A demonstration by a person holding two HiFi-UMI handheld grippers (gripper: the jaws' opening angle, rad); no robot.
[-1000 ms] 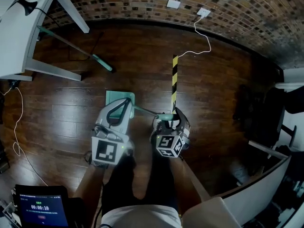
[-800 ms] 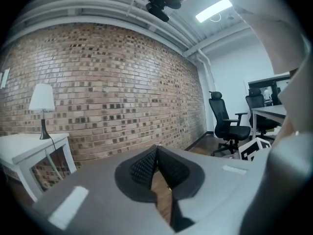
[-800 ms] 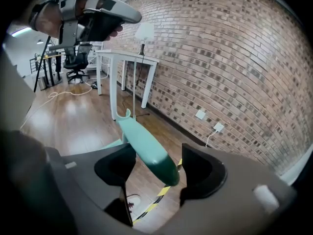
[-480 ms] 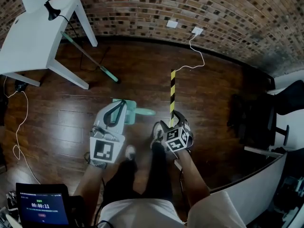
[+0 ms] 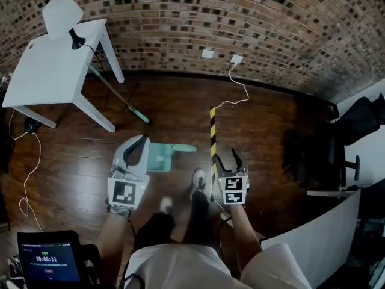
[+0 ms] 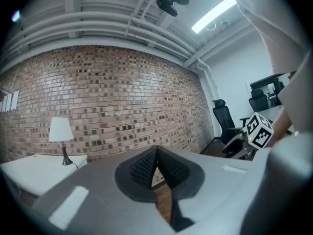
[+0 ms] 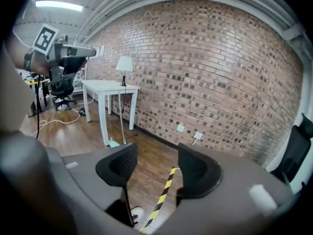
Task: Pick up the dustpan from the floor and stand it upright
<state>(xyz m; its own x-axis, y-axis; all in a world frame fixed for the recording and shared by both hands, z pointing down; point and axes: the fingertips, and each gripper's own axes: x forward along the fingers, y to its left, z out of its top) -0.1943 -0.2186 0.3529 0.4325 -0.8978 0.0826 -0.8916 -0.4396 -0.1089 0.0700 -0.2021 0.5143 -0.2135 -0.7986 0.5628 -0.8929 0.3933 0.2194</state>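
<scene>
One teal dustpan [image 5: 157, 157] sits on the floor [image 5: 78, 155], showing just beside your left tongs [image 5: 137, 146] in the head view and free of both tongs. From above I can't tell if it stands upright, so check that. Your left tongs are pinched together on nothing; your right tongs [image 5: 227, 159] are wide, closing, empty.

office-like room: brick wall [image 5: 271, 17], wooden floor [image 5: 264, 125], white desk [image 5: 54, 65], lamp [image 5: 63, 14], office chair [image 5: 364, 116]
</scene>
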